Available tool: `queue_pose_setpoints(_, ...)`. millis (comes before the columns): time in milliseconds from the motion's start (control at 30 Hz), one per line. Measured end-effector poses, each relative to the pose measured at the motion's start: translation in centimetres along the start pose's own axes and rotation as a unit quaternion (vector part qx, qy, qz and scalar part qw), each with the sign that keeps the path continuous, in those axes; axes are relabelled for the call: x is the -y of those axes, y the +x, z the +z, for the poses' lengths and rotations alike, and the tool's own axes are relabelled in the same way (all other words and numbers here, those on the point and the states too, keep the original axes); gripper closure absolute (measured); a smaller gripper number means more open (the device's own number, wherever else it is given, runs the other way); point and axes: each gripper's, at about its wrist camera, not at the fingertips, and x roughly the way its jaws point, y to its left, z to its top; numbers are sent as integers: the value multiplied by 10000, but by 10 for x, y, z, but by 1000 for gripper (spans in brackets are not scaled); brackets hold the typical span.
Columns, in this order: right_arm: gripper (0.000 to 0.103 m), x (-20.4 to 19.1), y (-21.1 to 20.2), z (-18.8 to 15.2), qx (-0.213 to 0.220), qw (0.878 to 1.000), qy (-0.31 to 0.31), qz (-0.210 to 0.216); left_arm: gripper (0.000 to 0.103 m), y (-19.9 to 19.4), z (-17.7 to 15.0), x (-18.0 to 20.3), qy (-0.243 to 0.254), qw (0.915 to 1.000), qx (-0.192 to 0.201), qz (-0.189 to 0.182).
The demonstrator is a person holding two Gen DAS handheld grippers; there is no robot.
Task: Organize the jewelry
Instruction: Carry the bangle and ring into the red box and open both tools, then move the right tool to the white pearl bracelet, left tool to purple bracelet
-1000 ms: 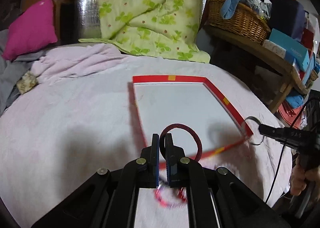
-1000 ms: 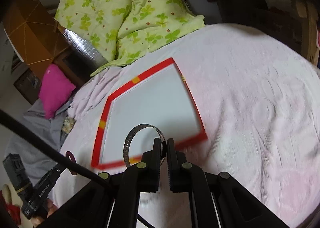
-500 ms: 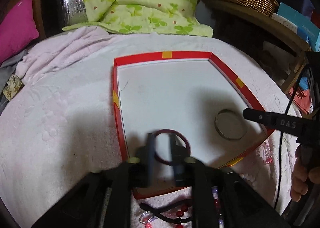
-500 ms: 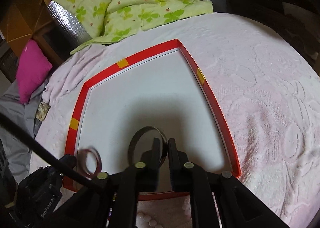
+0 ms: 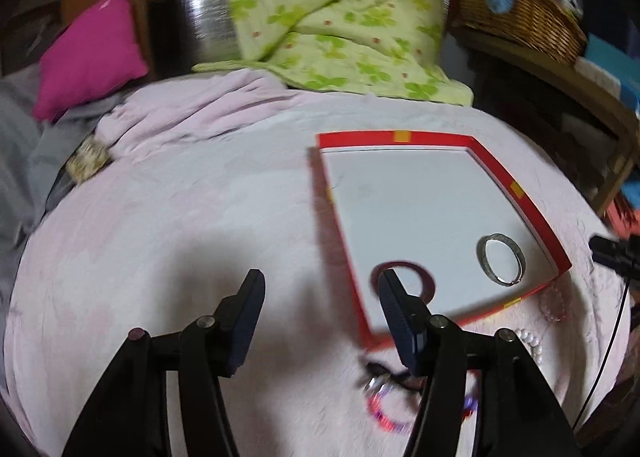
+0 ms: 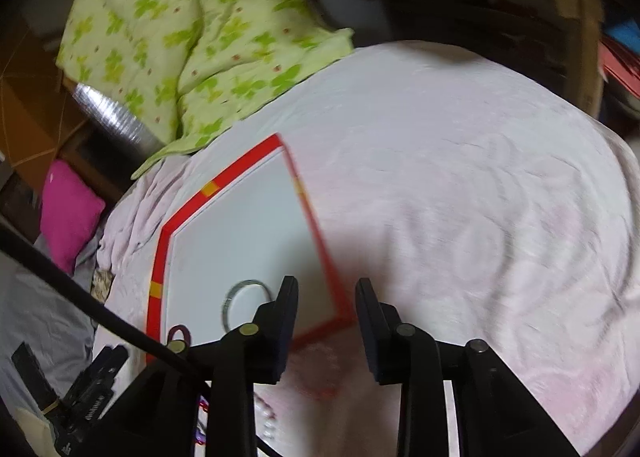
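Observation:
A red-rimmed white tray lies on the pink blanket; it also shows in the right wrist view. A dark red bangle and a silver bangle lie flat inside it near the front. The silver bangle and the red bangle show in the right wrist view too. My left gripper is open and empty, above the tray's front left edge. My right gripper is open and empty, above the tray's front right corner. More jewelry lies in front of the tray: a pearl strand, a pink bead bracelet and a purple-red bracelet.
A green floral quilt and a magenta pillow lie at the back. A wicker basket stands on a wooden shelf at the right. The pink blanket covers the surface around the tray.
Both grippers opened and let go of their bangles, which now lie in the tray. Both grippers pulled back and apart, the left one leftward and the right one rightward.

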Motion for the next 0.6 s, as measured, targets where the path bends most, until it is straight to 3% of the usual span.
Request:
queue_pose_setpoints(133,70,20,-14,-9,-30,9998,185,51,41,-17,-14,-15,-330,9993,-70,-155)
queue_pose_setpoints(267,70,27,-25,-27,-133,9993,251,245,41,-27,-29,-18,-266,9996,-88,-45)
queue_pose_setpoints(600,70,7,-20,-55,-596,9955,-23,738,41,-29,-56,-31,-431,9982,-407,-97)
